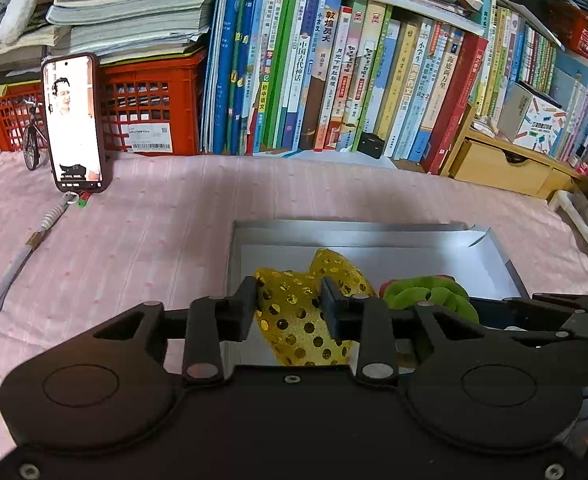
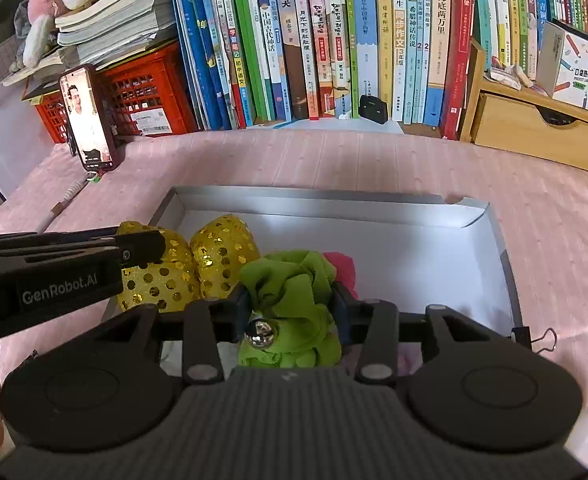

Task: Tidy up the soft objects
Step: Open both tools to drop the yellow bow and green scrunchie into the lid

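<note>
nearest, left gripper [image 1: 289,304], jaws partly apart, a yellow sequined fabric piece [image 1: 302,320] between the pads and touching both; whether pressed or merely flanked, cannot tell. likewise right gripper [image 2: 291,312], jaws partly apart around a green ruffled fabric piece [image 2: 294,300], cloth filling the gap and touching both pads; grip or loose contact, cannot tell. a small shiny silver bell [image 2: 259,336] on the near side of the green piece. just behind the green cloth, a bit of pink-red fabric [image 2: 344,266]. all three soft things inside a shallow white box [image 2: 374,232] with grey walls, toward its near left part, yellow at left, green beside it at right. a black binder clip [image 2: 534,340] at the box's near right corner. box resting on a pink cloth surface [image 1: 153,220]. farther left, a phone [image 1: 75,124] standing upright, screen lit, cable [image 1: 5,280] trailing forward from it. behind the phone, a red crate [image 1: 149,100] with stacked paper on top. at the back, a row of upright books [image 2: 334,40], and at right a wooden drawer unit [image 2: 534,132].
</note>
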`<state>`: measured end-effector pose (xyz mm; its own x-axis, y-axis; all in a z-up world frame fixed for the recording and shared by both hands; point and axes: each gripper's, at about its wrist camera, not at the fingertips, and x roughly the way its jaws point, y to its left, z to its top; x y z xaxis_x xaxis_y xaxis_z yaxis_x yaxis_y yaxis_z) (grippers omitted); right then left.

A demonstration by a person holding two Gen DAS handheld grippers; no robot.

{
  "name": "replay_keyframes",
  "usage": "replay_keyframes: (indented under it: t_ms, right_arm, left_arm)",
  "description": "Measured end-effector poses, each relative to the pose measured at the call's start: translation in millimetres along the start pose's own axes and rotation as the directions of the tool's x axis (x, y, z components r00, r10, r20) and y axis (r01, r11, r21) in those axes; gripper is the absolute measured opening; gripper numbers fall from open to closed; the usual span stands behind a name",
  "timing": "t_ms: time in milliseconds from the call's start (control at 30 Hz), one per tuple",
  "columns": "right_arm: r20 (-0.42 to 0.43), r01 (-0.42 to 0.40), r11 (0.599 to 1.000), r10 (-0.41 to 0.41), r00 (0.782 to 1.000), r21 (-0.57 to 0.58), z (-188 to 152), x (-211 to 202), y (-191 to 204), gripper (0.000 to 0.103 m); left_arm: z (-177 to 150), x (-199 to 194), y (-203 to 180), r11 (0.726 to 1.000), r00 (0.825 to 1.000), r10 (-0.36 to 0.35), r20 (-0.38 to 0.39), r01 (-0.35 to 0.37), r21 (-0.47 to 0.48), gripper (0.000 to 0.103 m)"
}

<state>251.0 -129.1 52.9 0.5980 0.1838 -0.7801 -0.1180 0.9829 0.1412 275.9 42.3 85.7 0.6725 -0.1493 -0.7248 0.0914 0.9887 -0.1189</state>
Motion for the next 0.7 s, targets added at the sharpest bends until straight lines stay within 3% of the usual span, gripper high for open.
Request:
replay_keyframes:
  t_ms: [167, 700]
  right_arm:
    - [0.006, -0.002, 1.000, 0.002, 1.000, 0.000, -0.5, -5.2, 0.0, 0.063]
    - [0.109, -0.033, 0.994, 0.044, 0.993, -0.104, -6.8, -63.2, 16.3, 0.068]
  left_arm:
    - [-1.9, -8.4, -2.9, 1.000, 1.000, -0.010, 0.007, 0.010, 0.013, 0.038]
    - [-11.4, -78.8, 2.2, 0.998, 0.993, -0.054, 0.106, 0.049, 0.049, 0.059]
